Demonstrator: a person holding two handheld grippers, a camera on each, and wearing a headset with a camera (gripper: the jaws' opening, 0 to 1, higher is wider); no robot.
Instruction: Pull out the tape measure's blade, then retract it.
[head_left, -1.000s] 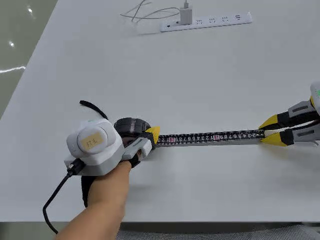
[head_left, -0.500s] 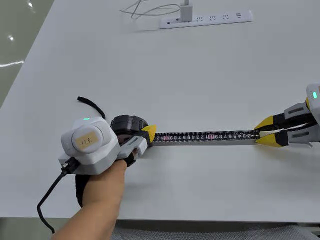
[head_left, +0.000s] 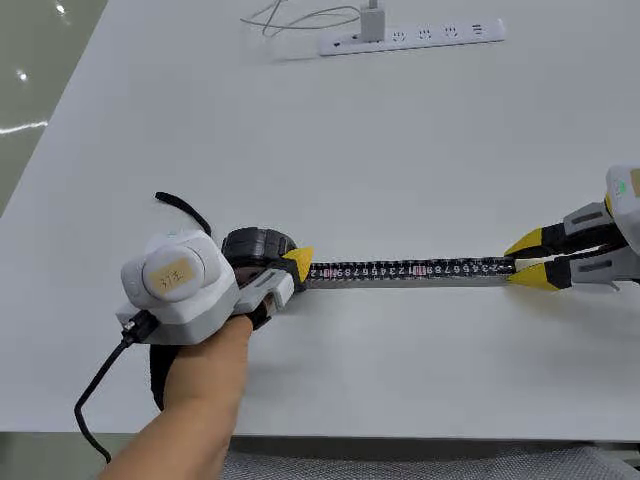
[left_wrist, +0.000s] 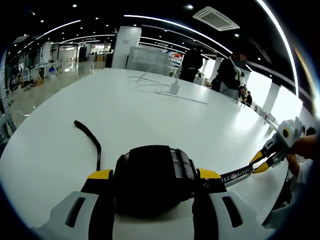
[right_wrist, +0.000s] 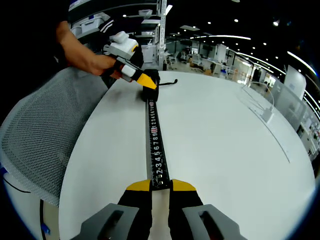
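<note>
A black round tape measure case rests on the white table, with my left gripper shut on its sides. In the left gripper view the case sits between the yellow-tipped jaws of the left gripper. The blade runs right from the case, flat along the table. My right gripper is shut on the blade's free end. In the right gripper view the right gripper pinches the blade, which leads away to the case.
A white power strip with a plugged charger and cable lies at the table's far edge. The case's black wrist strap trails behind it. A grey mesh chair stands by the near table edge. People stand in the background.
My right gripper, still holding the blade's end, has edged slightly left toward the case. The left gripper and case have stayed in place.
</note>
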